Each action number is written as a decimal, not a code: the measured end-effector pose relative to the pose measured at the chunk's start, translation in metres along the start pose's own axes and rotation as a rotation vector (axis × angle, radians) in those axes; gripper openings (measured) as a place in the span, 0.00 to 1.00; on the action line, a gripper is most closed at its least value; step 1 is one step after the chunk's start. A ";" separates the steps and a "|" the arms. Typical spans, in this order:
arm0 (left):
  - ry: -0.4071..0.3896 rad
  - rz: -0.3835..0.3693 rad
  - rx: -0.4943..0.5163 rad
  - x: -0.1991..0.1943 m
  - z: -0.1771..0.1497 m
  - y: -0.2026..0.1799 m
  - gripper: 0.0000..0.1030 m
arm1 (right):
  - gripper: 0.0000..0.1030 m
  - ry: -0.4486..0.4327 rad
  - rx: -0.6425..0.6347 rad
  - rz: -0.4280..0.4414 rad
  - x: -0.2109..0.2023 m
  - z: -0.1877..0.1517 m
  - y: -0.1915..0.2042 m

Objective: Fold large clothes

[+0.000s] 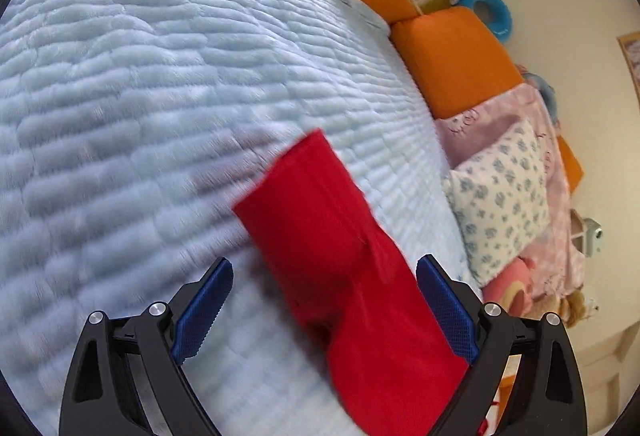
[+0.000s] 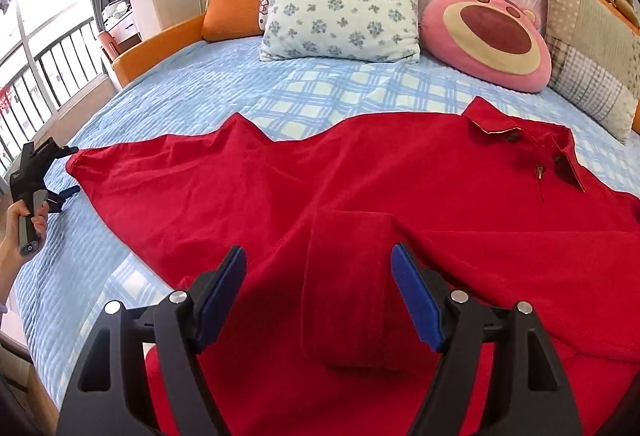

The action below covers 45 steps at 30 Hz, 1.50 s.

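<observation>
A red polo shirt (image 2: 360, 188) lies spread on the light blue bedspread (image 2: 180, 96), collar (image 2: 520, 136) at the far right. One sleeve (image 2: 348, 276) is folded onto the body, between the open fingers of my right gripper (image 2: 320, 280), which hovers just above it. My left gripper (image 1: 324, 296) is open over the other sleeve (image 1: 332, 236), which runs between its fingers and lies against the right pad (image 1: 444, 300). The left gripper also shows in the right wrist view (image 2: 64, 172), at the shirt's far left sleeve end.
Pillows stand along the bed head: a floral one (image 2: 340, 4), a pink bear cushion (image 2: 488, 36) and a checked one (image 2: 592, 56). Orange padded bed sides (image 1: 452, 56) border the bedspread (image 1: 140, 96). A balcony railing (image 2: 48, 72) lies beyond the left edge.
</observation>
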<state>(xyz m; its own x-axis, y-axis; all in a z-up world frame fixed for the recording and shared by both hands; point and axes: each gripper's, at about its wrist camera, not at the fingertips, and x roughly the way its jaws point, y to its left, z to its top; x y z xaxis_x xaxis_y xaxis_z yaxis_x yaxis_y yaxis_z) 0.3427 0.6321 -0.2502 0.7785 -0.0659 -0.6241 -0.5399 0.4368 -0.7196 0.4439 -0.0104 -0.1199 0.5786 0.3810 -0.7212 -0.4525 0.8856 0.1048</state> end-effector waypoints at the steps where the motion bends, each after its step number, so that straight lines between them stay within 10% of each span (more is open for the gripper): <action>1: -0.005 0.012 0.007 0.001 0.003 0.002 0.91 | 0.72 -0.001 0.002 0.000 0.001 0.001 0.000; 9: 0.011 0.016 0.028 0.005 0.005 0.000 0.40 | 0.72 0.007 0.103 0.041 0.003 0.000 -0.011; 15: -0.004 0.036 0.009 0.000 0.005 -0.010 0.24 | 0.73 0.001 0.083 0.047 -0.007 -0.017 -0.005; 26: -0.099 -0.036 0.226 -0.081 -0.002 -0.116 0.21 | 0.70 -0.022 0.047 0.132 -0.022 -0.019 0.018; 29: -0.121 -0.071 0.319 -0.108 -0.012 -0.165 0.21 | 0.39 0.011 0.016 0.090 -0.011 -0.032 0.029; 33: -0.134 -0.117 0.413 -0.135 -0.029 -0.223 0.21 | 0.32 0.084 0.022 0.036 0.015 -0.052 0.034; 45: -0.099 -0.225 0.740 -0.158 -0.159 -0.427 0.21 | 0.32 0.039 -0.085 -0.113 0.024 -0.076 0.057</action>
<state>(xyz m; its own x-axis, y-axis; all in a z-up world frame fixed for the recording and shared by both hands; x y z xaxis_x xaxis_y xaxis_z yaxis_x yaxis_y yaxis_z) 0.3987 0.3132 0.1072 0.8879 -0.1590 -0.4318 -0.0384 0.9095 -0.4139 0.3809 0.0289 -0.1832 0.6031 0.2684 -0.7512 -0.4426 0.8960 -0.0353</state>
